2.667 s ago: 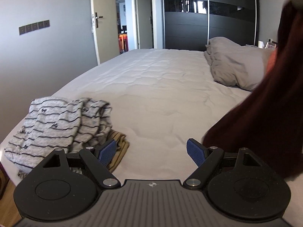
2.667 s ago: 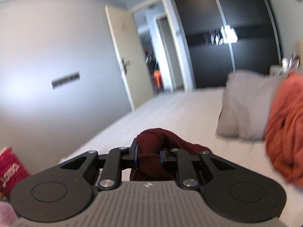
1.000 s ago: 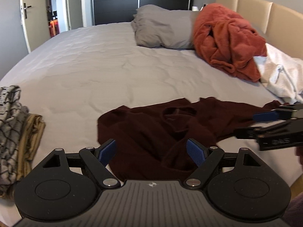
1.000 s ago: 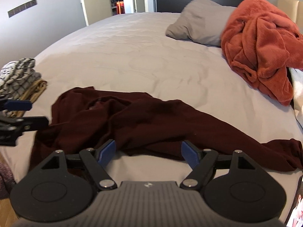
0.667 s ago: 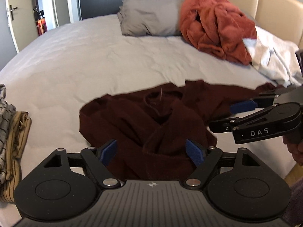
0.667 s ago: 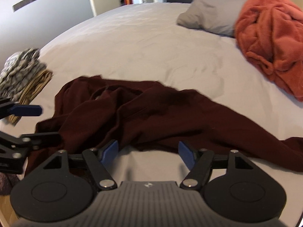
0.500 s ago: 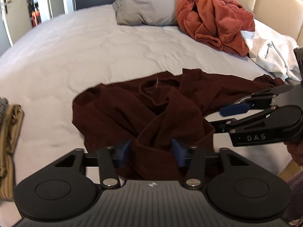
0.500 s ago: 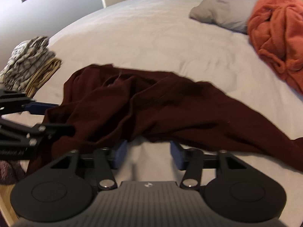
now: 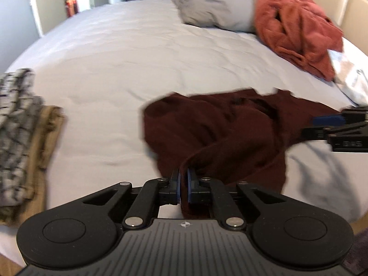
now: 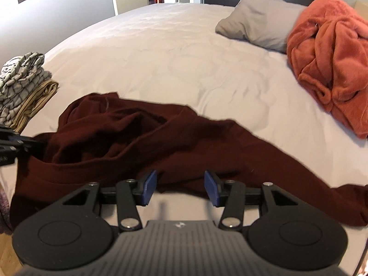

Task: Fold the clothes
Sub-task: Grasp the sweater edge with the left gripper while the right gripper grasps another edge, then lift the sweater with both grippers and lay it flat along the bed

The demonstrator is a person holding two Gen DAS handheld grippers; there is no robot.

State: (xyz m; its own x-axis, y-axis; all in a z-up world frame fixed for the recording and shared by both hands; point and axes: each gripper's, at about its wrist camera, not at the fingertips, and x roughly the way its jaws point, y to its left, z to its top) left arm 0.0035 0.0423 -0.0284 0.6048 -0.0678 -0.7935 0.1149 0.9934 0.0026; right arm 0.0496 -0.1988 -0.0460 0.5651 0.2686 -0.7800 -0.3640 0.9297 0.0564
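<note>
A dark red sweater (image 10: 142, 138) lies crumpled on the near part of the bed (image 10: 161, 53), spread across the white cover, with one long sleeve running out to the right edge of the right wrist view. The left gripper (image 9: 183, 184) has its blue pads pressed together on a fold of the sweater's near edge, and the cloth rises a little from the bed toward it. The right gripper (image 10: 181, 184) is just above the near border of the same sweater; its two blue pads stand apart with nothing between them, and bare white cover shows in the gap. In the left wrist view this right gripper appears at the right side, close to the sleeve.

On the left part of the bed, well apart from the sweater, is a small pile of folded clothes: a striped grey and white garment (image 10: 20, 73) on top of a tan one (image 10: 36, 101). At the far end is a grey pillow (image 10: 260, 27), and beside it a crumpled orange blanket (image 10: 331, 62). A white cloth (image 9: 352, 85) lies near the blanket in the left wrist view, which is somewhat blurred.
</note>
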